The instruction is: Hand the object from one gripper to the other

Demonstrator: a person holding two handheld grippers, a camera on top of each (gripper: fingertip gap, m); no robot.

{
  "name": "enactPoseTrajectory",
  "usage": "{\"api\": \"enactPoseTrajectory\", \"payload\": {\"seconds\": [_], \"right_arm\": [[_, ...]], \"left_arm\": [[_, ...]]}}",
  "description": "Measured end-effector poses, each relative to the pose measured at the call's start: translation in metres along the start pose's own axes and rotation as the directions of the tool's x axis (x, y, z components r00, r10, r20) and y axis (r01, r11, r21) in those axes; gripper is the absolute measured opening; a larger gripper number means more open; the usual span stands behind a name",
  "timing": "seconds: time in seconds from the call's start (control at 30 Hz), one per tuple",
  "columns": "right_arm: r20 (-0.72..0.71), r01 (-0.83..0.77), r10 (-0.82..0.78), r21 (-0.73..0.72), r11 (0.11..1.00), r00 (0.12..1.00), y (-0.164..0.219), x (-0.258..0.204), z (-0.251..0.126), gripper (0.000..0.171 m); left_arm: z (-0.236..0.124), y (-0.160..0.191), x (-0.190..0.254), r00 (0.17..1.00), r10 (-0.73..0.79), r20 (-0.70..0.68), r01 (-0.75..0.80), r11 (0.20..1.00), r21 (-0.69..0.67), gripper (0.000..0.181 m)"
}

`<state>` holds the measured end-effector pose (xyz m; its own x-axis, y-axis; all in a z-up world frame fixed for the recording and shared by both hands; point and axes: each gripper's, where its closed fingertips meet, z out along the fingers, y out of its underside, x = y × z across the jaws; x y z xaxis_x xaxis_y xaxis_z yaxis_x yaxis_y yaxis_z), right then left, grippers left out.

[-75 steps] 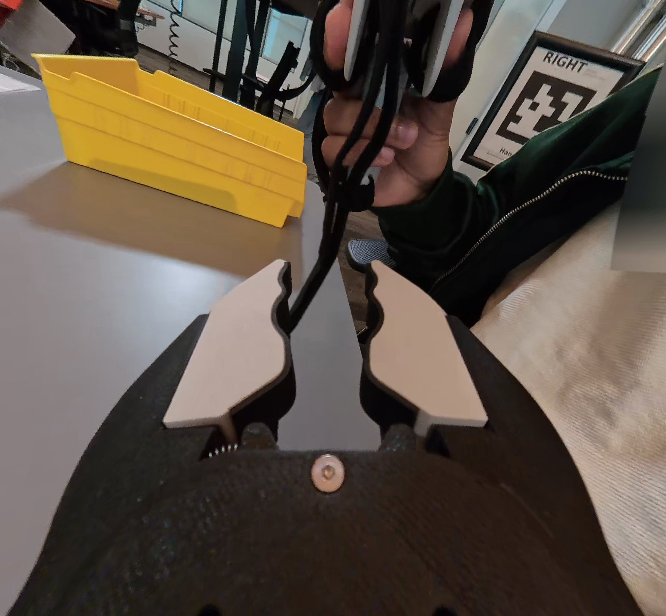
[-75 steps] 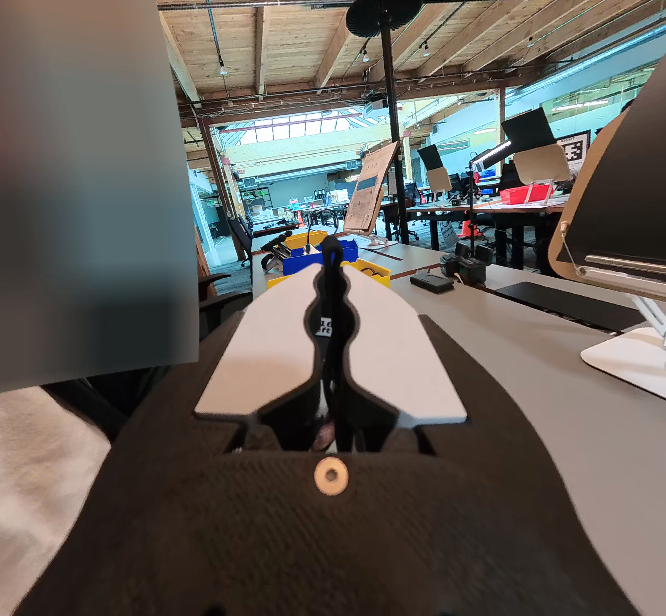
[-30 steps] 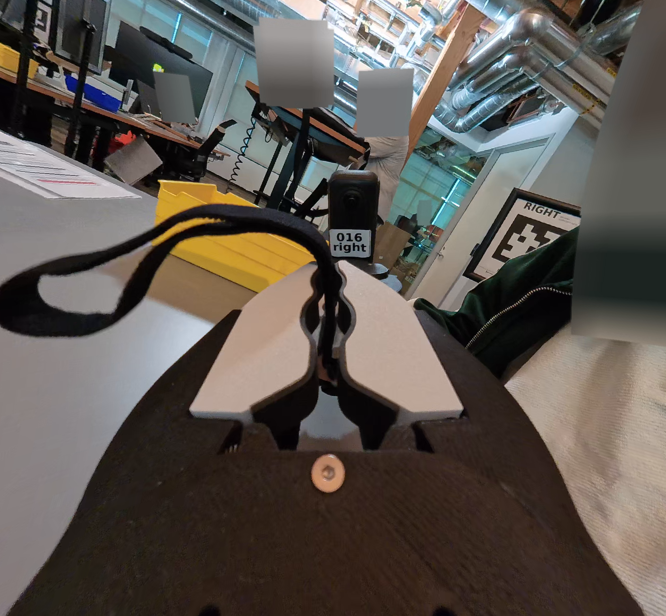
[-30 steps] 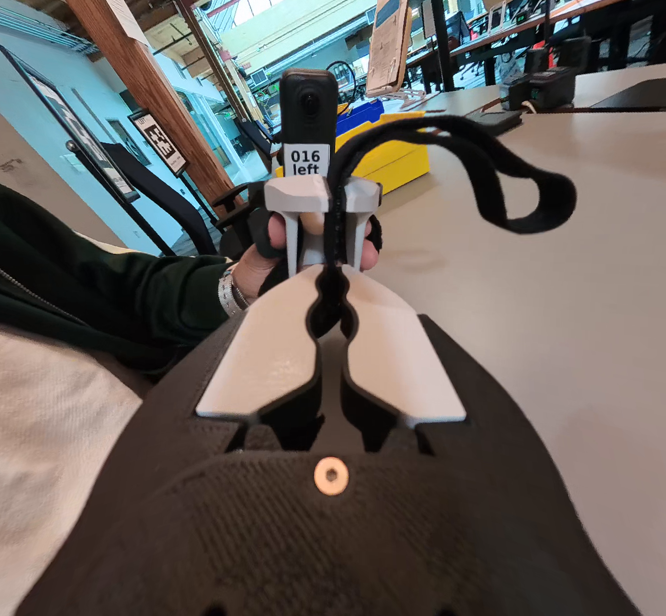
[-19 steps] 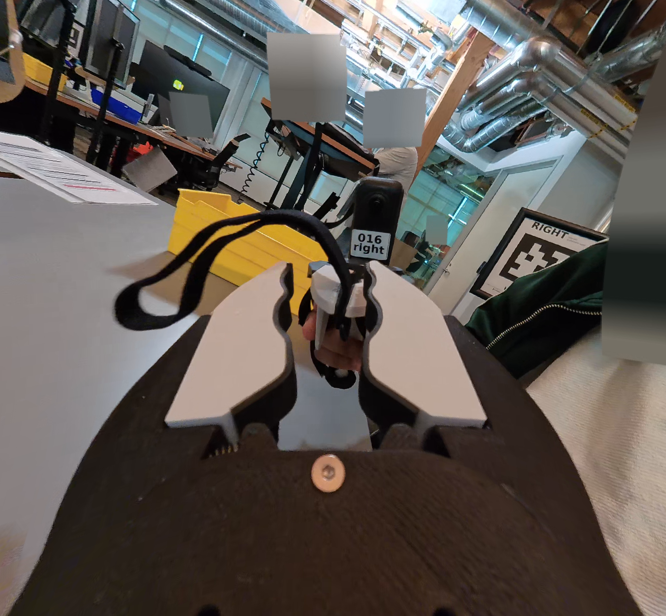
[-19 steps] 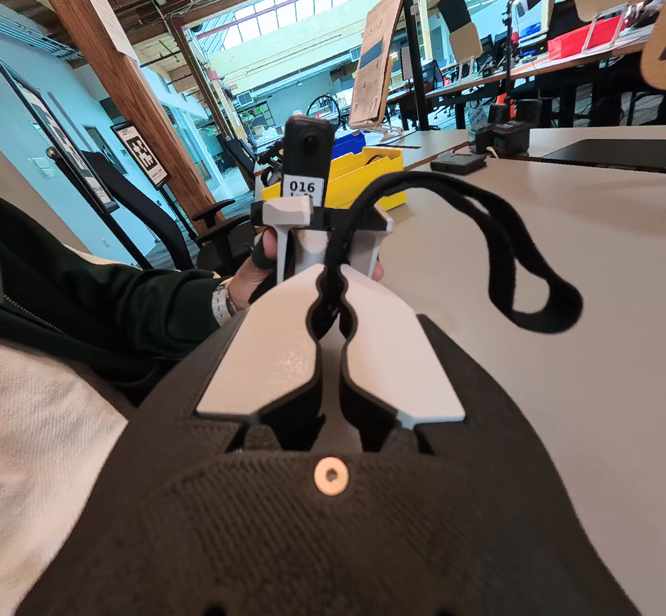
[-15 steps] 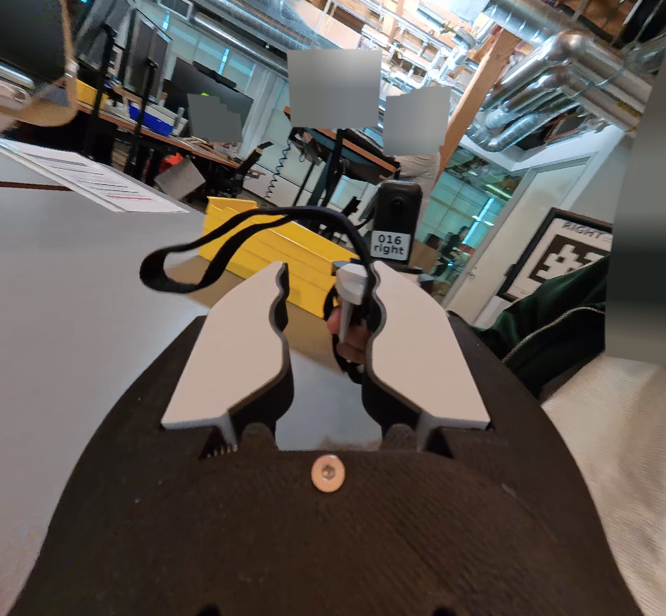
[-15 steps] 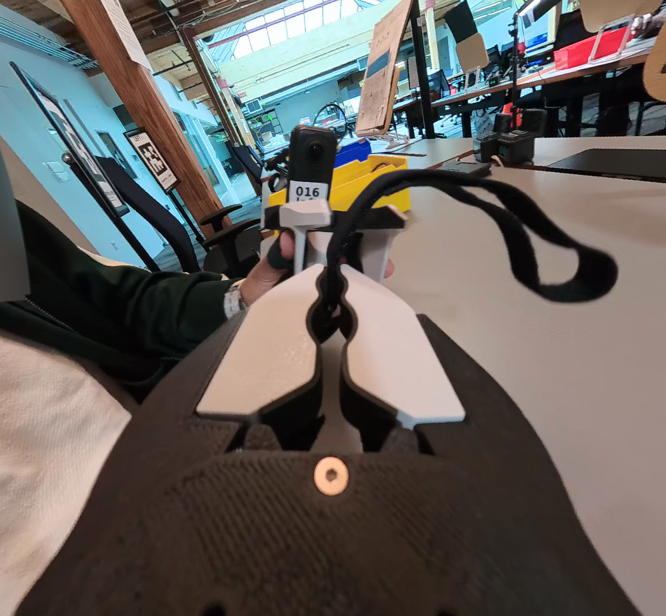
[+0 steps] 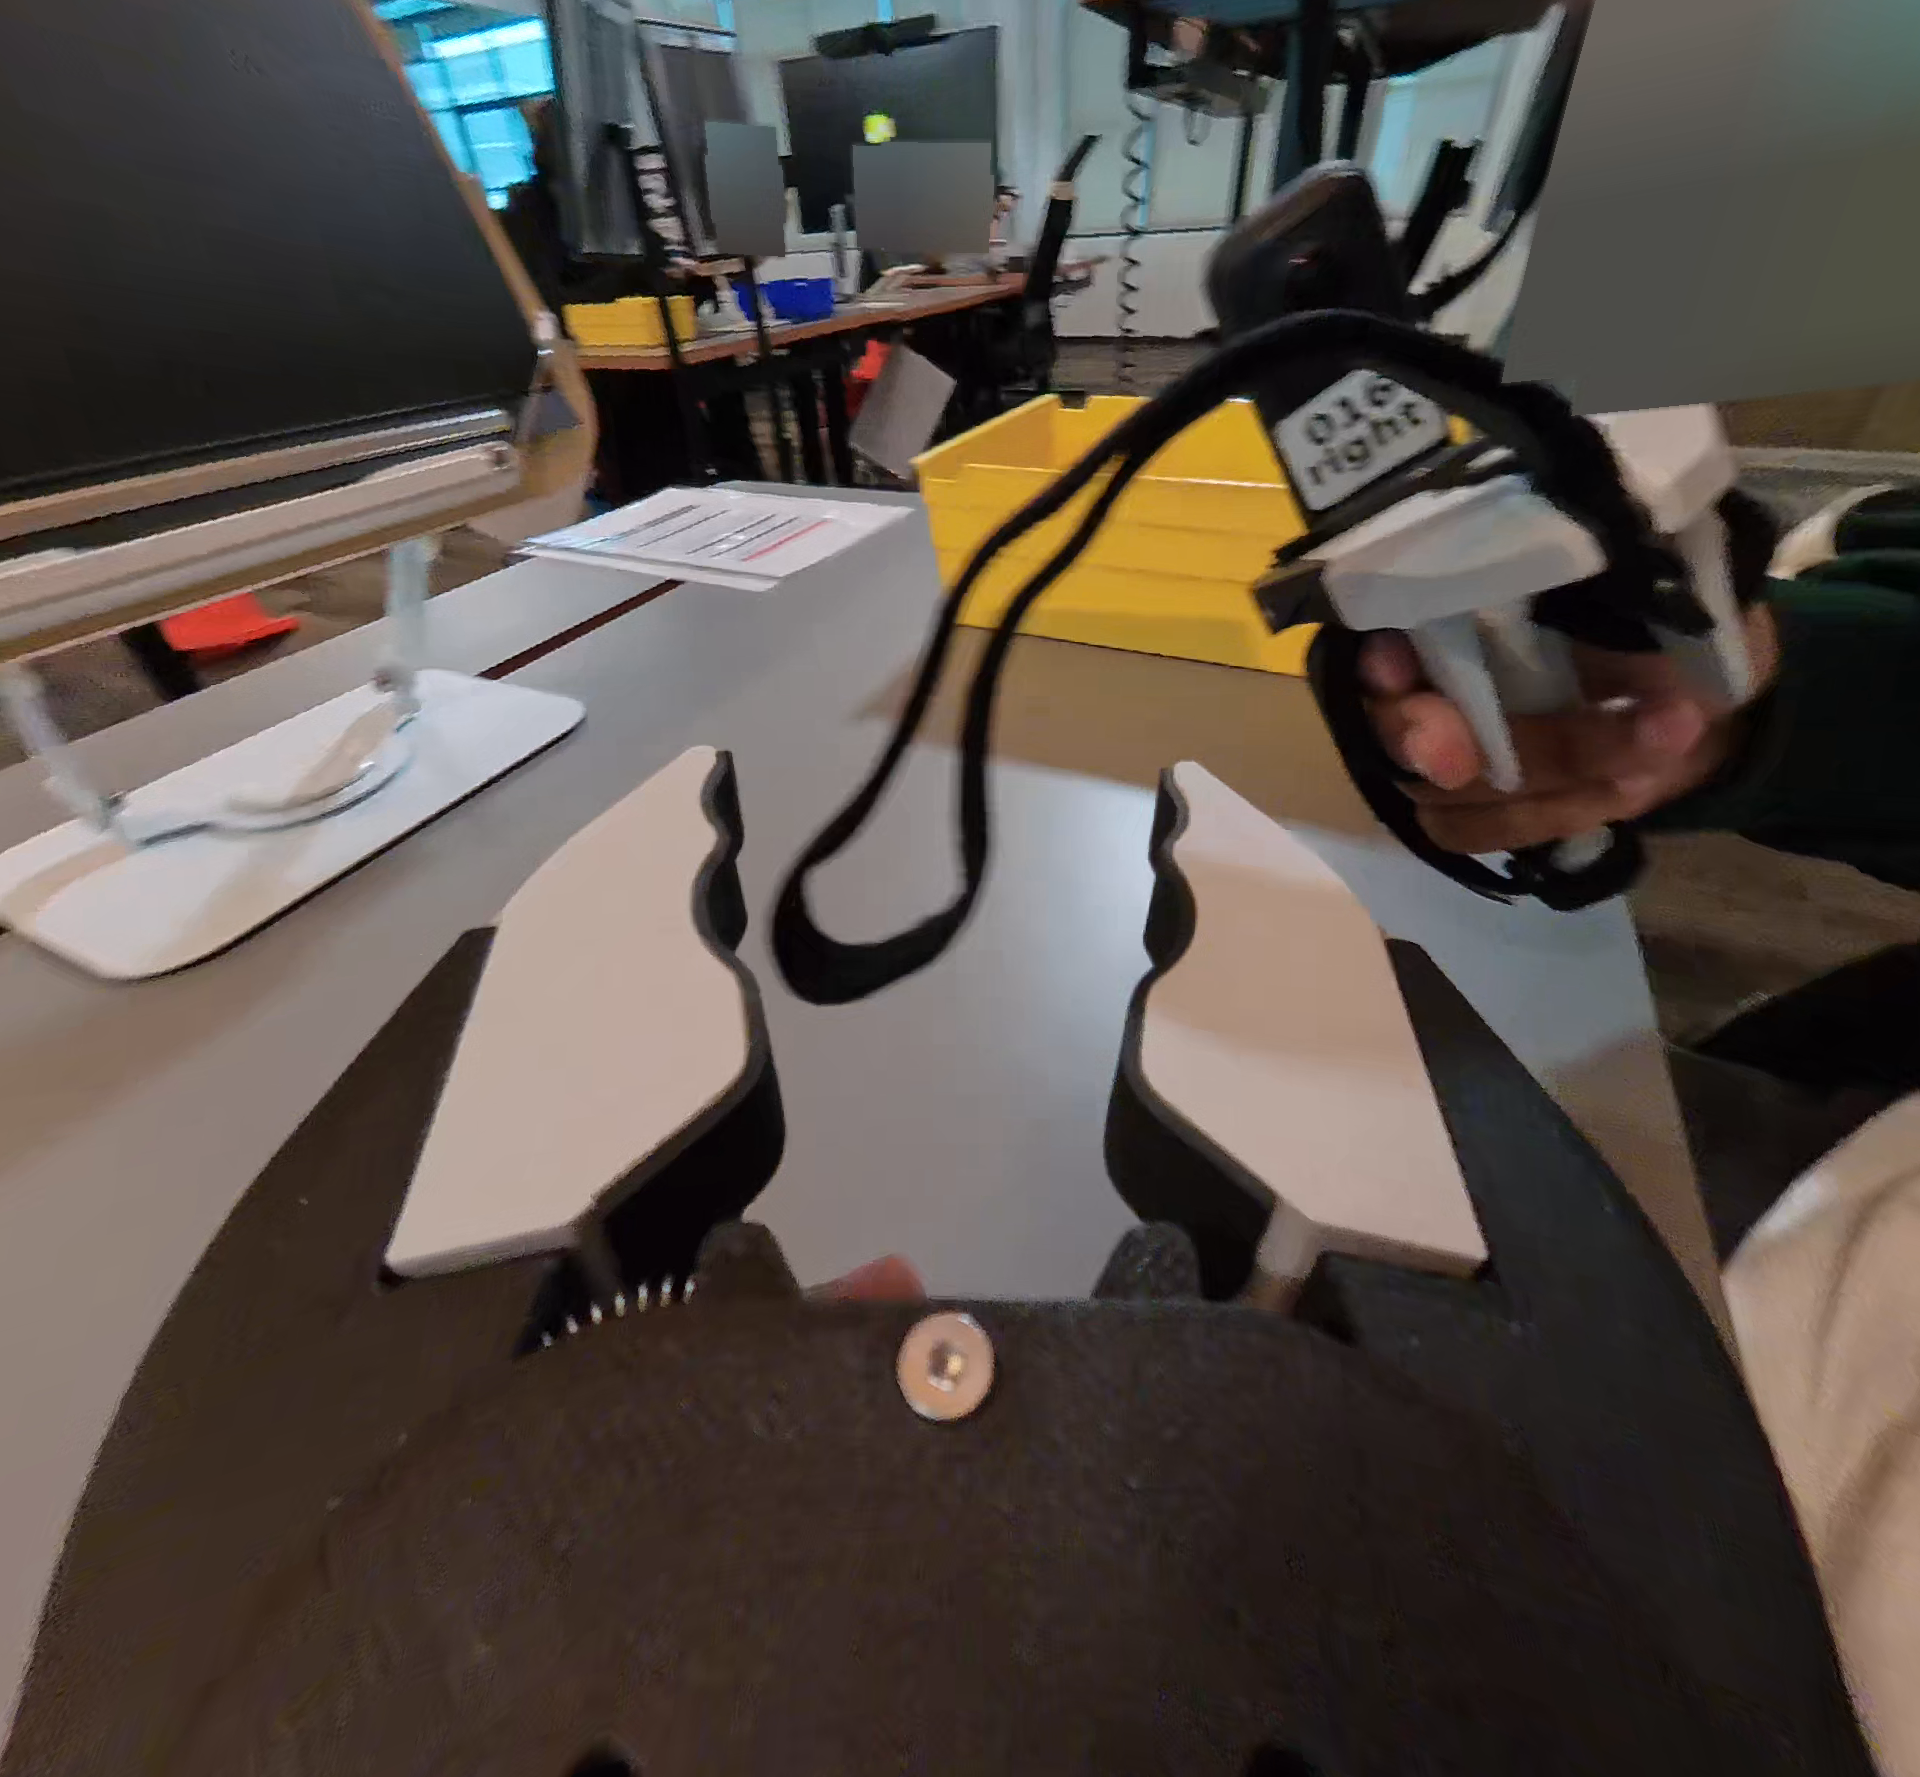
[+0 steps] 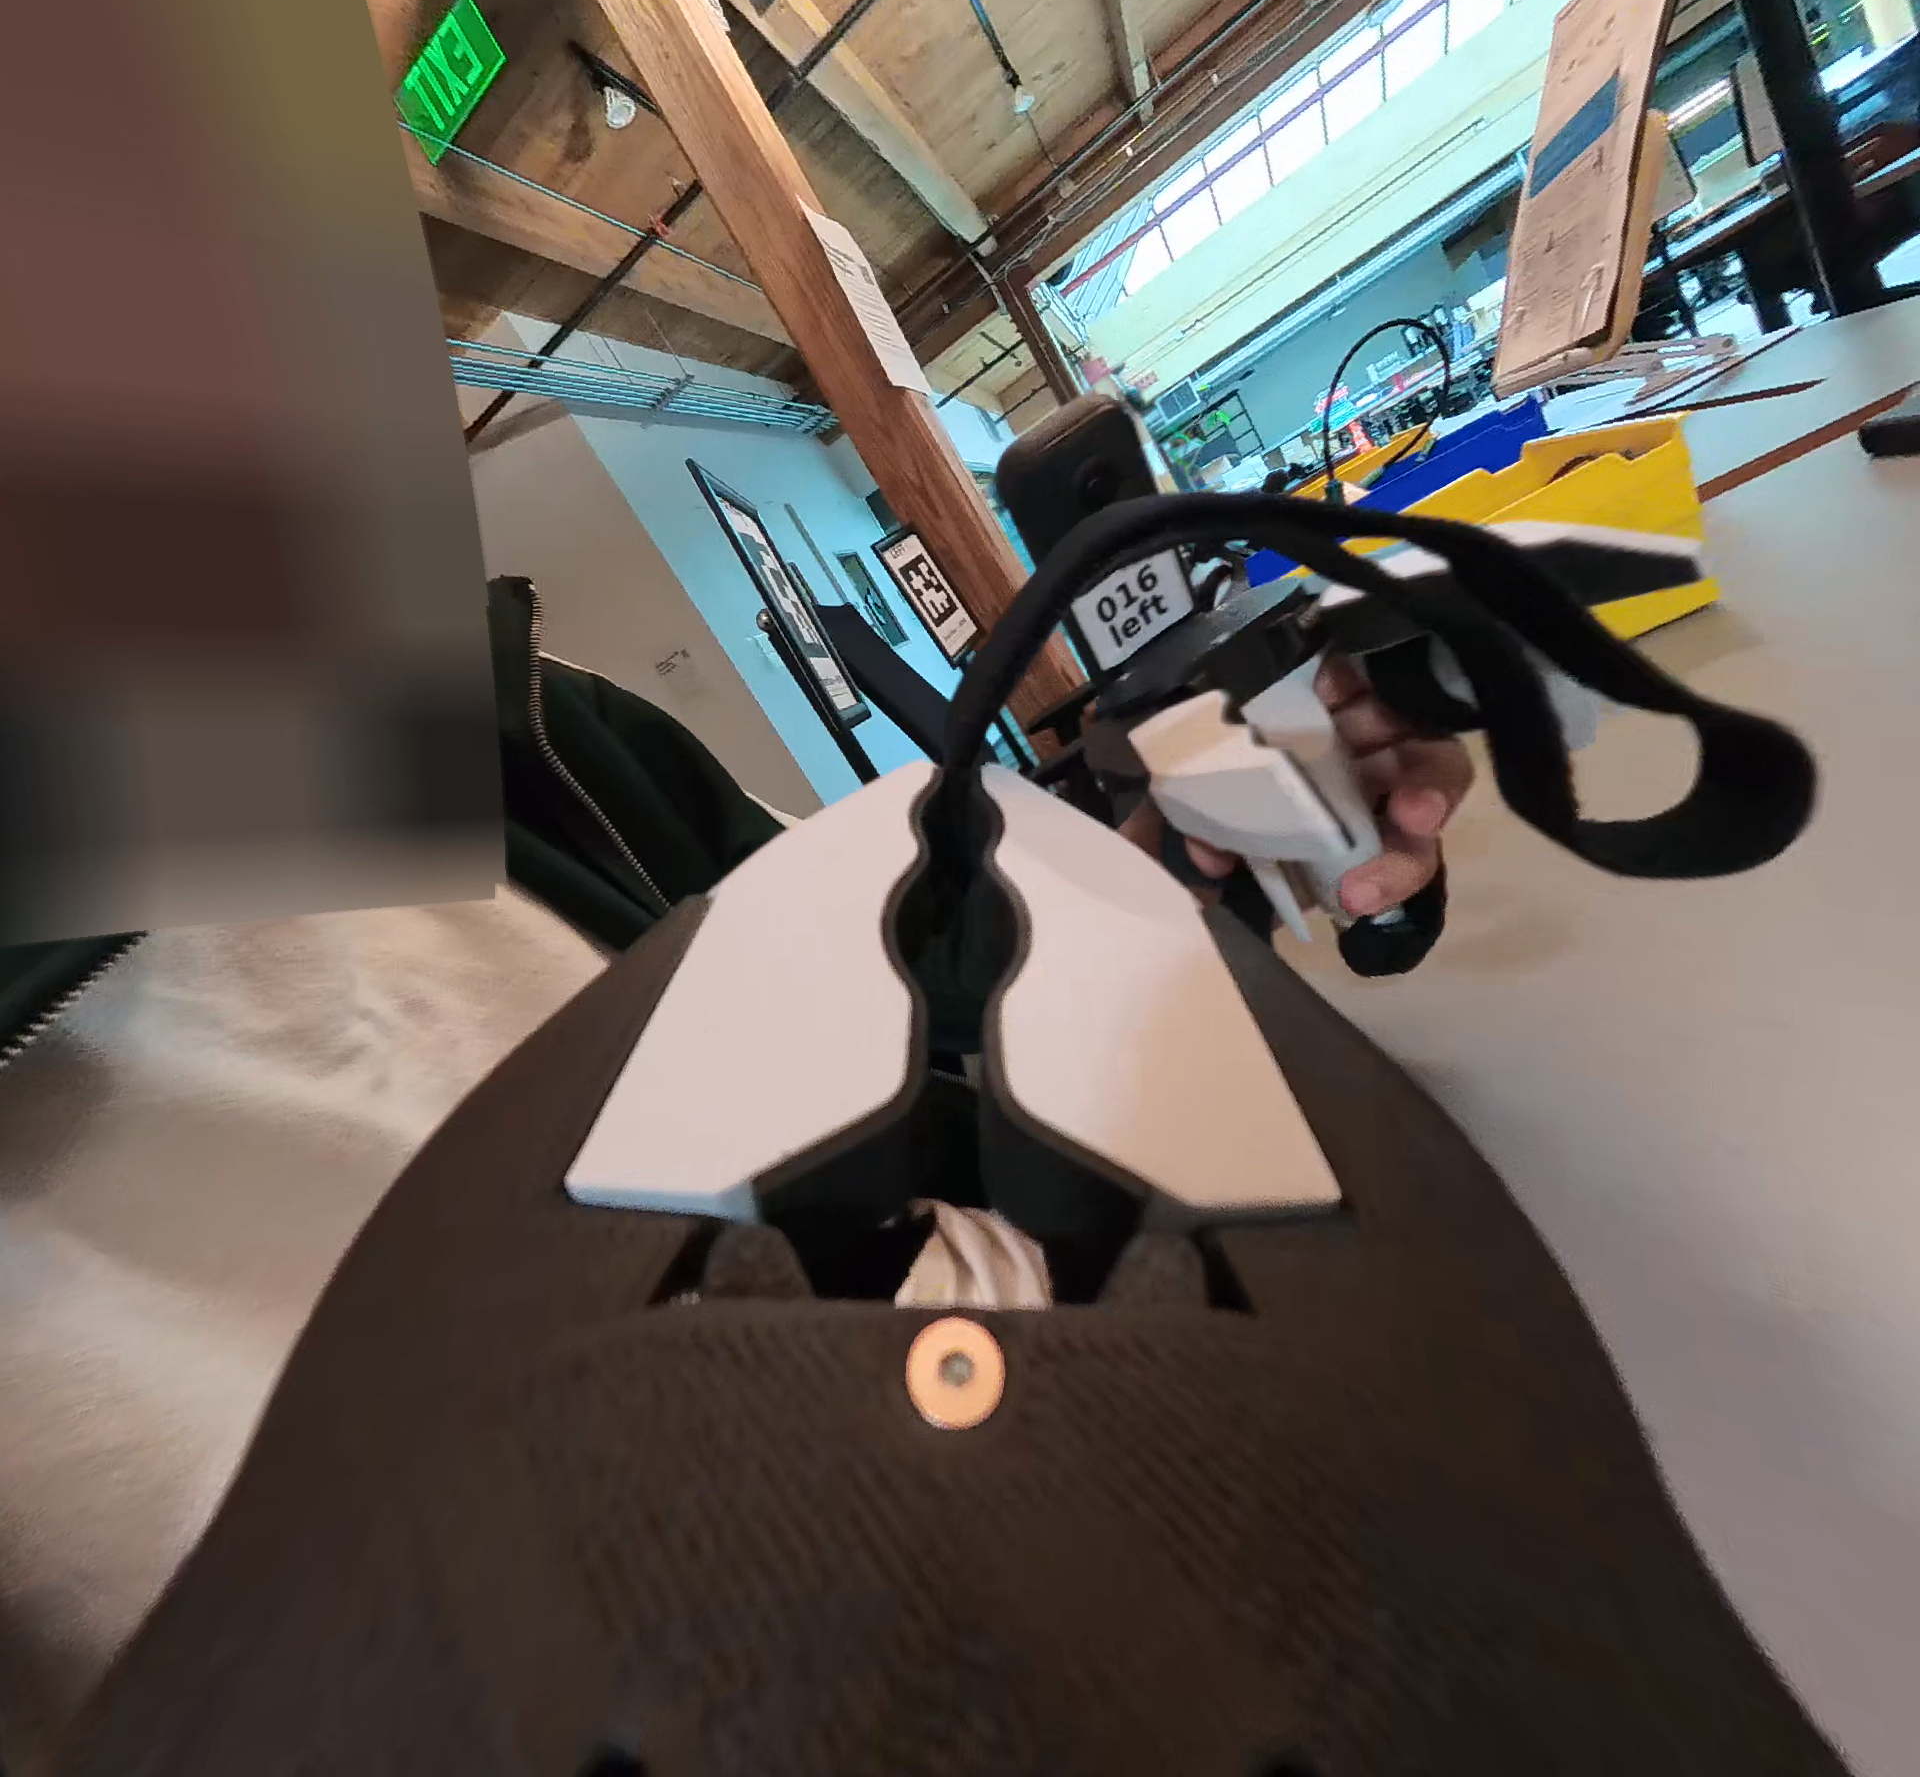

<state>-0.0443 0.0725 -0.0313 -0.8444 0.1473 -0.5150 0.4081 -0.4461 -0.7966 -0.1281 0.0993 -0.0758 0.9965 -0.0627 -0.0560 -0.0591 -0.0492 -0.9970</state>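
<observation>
Strap, a black loop, droops above the grey surface. At left, the left gripper has its fingers spread, empty. At right, the right gripper pinches one end; that thin hold may slip, or the swinging loop may snag.

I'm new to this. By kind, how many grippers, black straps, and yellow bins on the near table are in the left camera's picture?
grippers: 2, the left gripper with fingers apart and the right gripper shut on the strap
black strap: 1
yellow bin: 1
Total: 4
</observation>
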Motion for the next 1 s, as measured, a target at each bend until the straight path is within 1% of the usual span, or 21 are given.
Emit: {"api": "enactPoseTrajectory", "payload": {"seconds": [0.07,0.13,0.23,0.33,0.37,0.4,0.43,0.47,0.57,0.6,0.7,0.77,0.8,0.9,1.0], "right_arm": [[0.009,-0.011,0.011,-0.002,1.000,1.000,0.001,0.000,0.000,0.004],[0.023,-0.025,0.025,-0.009,1.000,0.999,0.002,-0.002,0.001,0.004],[0.039,-0.045,0.046,-0.032,0.998,0.998,0.007,-0.003,0.003,0.004],[0.058,-0.057,0.061,-0.056,0.997,0.996,0.011,-0.005,0.005,0.004],[0.060,-0.057,0.061,-0.061,0.996,0.996,0.012,-0.005,0.006,0.004],[0.060,-0.055,0.059,-0.065,0.996,0.996,0.013,-0.005,0.006,0.004],[0.060,-0.055,0.059,-0.066,0.996,0.996,0.013,-0.005,0.006,0.004],[0.058,-0.055,0.059,-0.066,0.996,0.997,0.013,-0.005,0.006,0.004],[0.035,-0.052,0.055,-0.061,0.997,0.998,0.013,-0.001,0.005,0.005],[0.019,-0.047,0.048,-0.058,0.997,0.999,0.013,0.002,0.005,0.009],[-0.046,-0.017,0.016,-0.024,1.000,0.999,0.009,0.011,0.005,0.042],[-0.090,0.011,-0.011,0.000,1.000,0.996,0.005,0.017,0.004,0.055],[-0.117,0.026,-0.025,0.005,1.000,0.993,0.004,0.020,0.001,0.058],[-0.231,0.102,-0.099,0.000,0.995,0.968,-0.002,0.034,-0.009,0.054],[-0.349,0.240,-0.244,-0.056,0.969,0.905,-0.008,0.045,-0.021,0.051]], "left_arm": [[0.003,0.000,0.010,0.999,0.022,-0.027,-0.023,1.000,-0.007,0.067],[0.004,-0.002,0.013,0.999,0.051,-0.017,-0.051,0.999,-0.005,0.063],[0.001,-0.013,0.013,0.996,0.087,0.017,-0.088,0.996,0.036,0.059],[-0.001,-0.012,0.010,0.995,0.099,0.033,-0.100,0.995,0.022,0.049],[-0.001,-0.009,0.008,0.996,0.089,0.030,-0.089,0.996,0.015,0.041],[-0.002,-0.007,0.008,0.997,0.069,0.015,-0.069,0.998,0.013,0.030],[-0.003,-0.006,0.009,0.999,0.038,-0.006,-0.038,0.999,0.017,0.012],[-0.005,-0.008,0.010,1.000,-0.001,-0.028,0.002,1.000,0.031,0.003],[-0.009,-0.016,0.007,0.990,-0.121,-0.076,0.127,0.989,0.076,0.003],[-0.011,-0.018,0.005,0.985,-0.150,-0.085,0.158,0.983,0.090,0.003],[-0.015,-0.022,0.001,0.961,-0.250,-0.119,0.263,0.958,0.117,0.003],[-0.017,-0.025,-0.001,0.938,-0.313,-0.150,0.333,0.933,0.139,0.003],[-0.018,-0.026,-0.002,0.926,-0.340,-0.166,0.364,0.919,0.149,0.003],[-0.018,-0.026,-0.001,0.889,-0.403,-0.215,0.438,0.887,0.148,0.003],[-0.013,-0.023,0.008,0.855,-0.442,-0.272,0.483,0.869,0.106,0.003]]}}
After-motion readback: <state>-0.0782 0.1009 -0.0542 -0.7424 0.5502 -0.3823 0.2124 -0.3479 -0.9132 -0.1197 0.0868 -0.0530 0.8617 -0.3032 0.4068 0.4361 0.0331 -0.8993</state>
